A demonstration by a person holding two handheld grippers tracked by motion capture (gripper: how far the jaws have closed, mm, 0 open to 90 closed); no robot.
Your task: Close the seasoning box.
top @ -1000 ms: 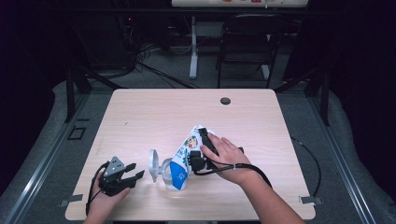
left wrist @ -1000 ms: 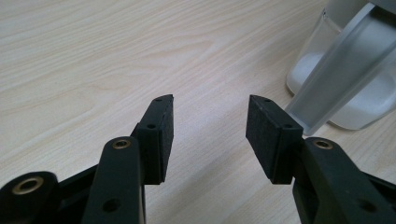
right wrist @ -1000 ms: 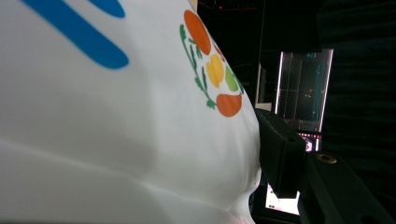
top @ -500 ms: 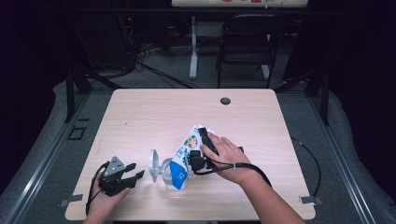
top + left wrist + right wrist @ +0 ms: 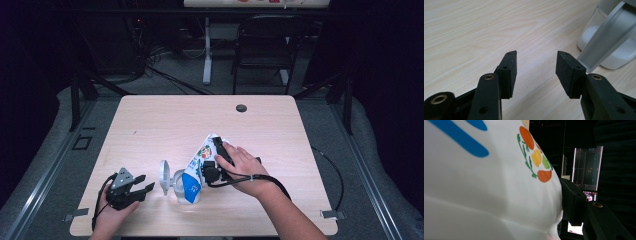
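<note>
2 hands low, right gripper (image 5: 207, 172) clamping tilted bag (image 5: 200, 162)

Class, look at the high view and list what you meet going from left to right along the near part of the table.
Left gripper → open lid → clear container → white pouch, tipped over the container → right gripper and the hand holding it.

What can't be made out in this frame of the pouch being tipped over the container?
- Pouch mouth: high view, hidden behind the container, so any flow is untellable.
- Right gripper: right gripper view, one jaw hidden by the pouch.
- Container contents: left gripper view, cut off by the frame edge.
- Pouch print: too small to read.
</note>
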